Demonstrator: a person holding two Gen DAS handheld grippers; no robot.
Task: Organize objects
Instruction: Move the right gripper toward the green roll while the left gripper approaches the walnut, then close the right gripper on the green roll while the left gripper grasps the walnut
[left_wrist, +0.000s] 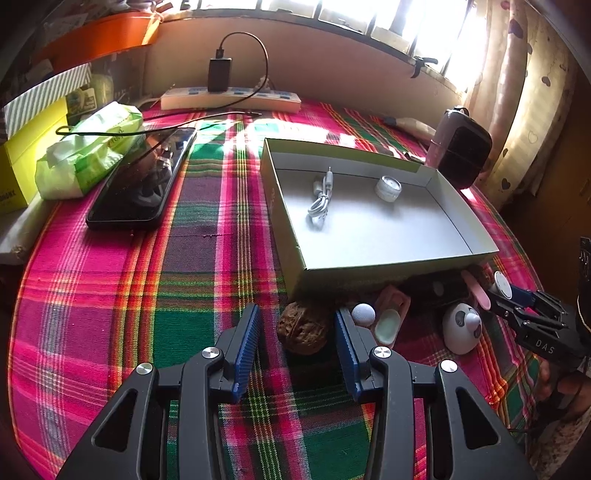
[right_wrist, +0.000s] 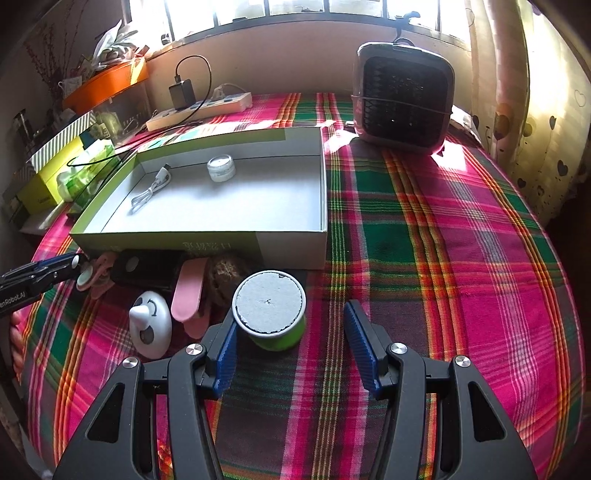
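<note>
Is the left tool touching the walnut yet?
Apart. The left wrist view shows the left tool open, with plaid cloth visible between each blue finger pad and the walnut.

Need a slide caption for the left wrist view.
Open left gripper straddles a walnut before the cardboard box holding a cable and jar.

From my left wrist view, the box (left_wrist: 369, 273) front wall hides part of the black case (left_wrist: 439, 291) and the pink clip (left_wrist: 393, 301) behind it. My right gripper (left_wrist: 517, 295) is cut off at the frame's right edge. The walnut (right_wrist: 225, 273) is mostly hidden behind the green tub (right_wrist: 271, 314) in my right view.
</note>
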